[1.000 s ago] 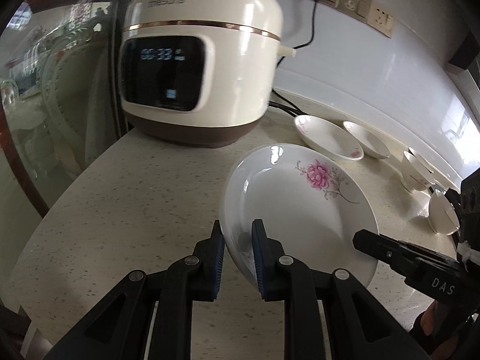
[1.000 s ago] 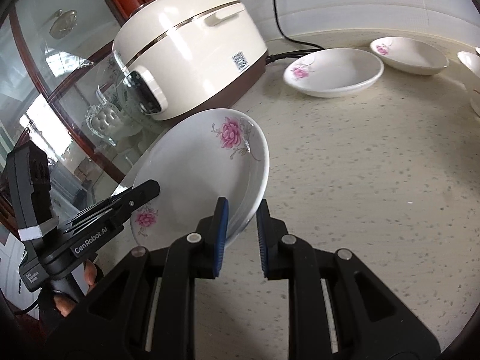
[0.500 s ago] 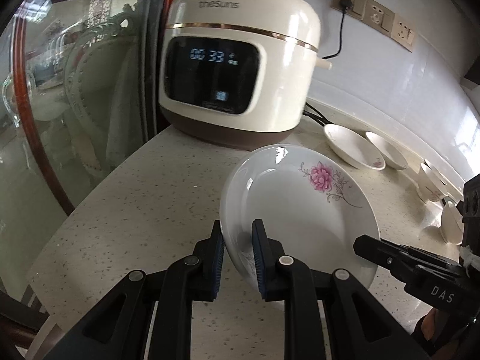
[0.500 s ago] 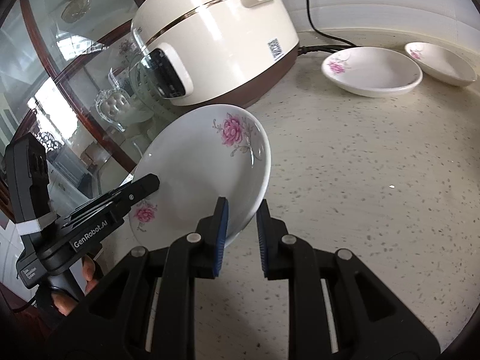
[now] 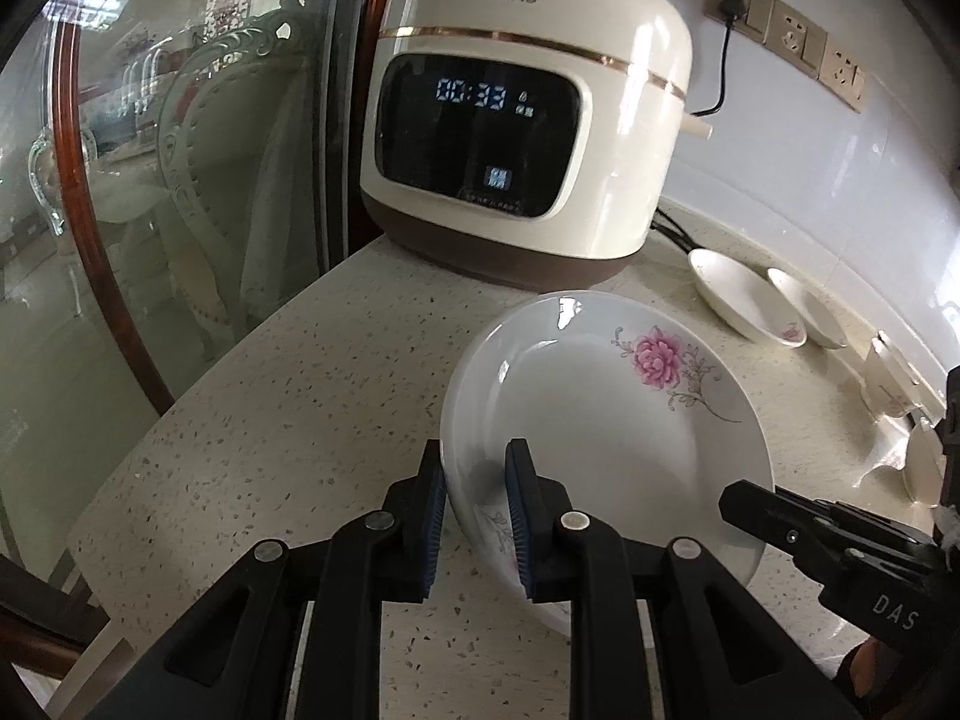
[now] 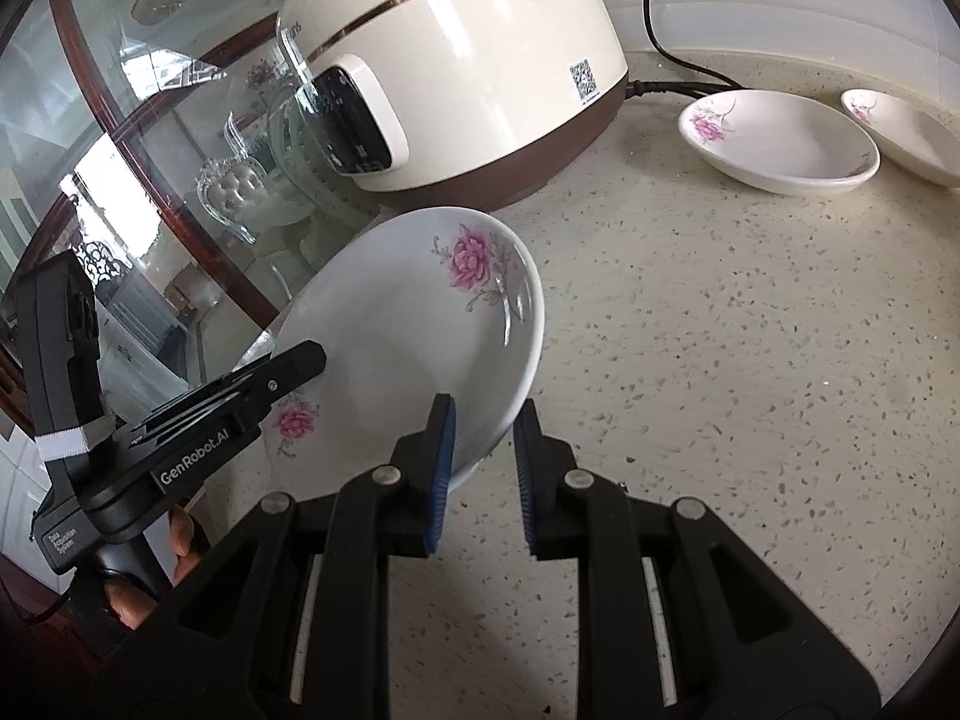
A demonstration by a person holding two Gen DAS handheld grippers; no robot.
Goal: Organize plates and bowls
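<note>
Both grippers on the same plate [image 5: 606,420], white w/ pink flower print, held tilted above the speckled countertop [image 5: 288,396]

L gripper [image 5: 475,516]: clenched on the plate's near-left rim, blue pads either side of the wall, one pad inside the dish, one outside. Plate spreads out ahead and to the right of the fingers; big flower sits at the far-right part of the dish from here

R gripper [image 6: 483,468]: also closed on the plate, rim between the pads at the lower-right edge. Left pad [image 6: 443,468] lies against the inner face; the right pad's contact can't be seen clearly (rim hides it), but the gap is narrow and the rim fills it. Plate extends ahead-left of these fingers

Each gripper shows in the other's view: R one enters the left wrist view from the lower right, its tip at the plate's right edge; L one enters the right wrist view from the left, tip over the plate's left rim. A person's fingers [image 6: 180,540] wrap its handle

Beyond the fingertips: cream rice cooker [image 5: 528,120] w/ lit display, brown base, plugged into wall socket [image 5: 735,0]. Ahead-right of the plate, two more flowered dishes [image 6: 780,144] sit side by side on the counter, well apart from the held one. Glass cabinet door [image 5: 180,150] to the left of the L fingers
</note>
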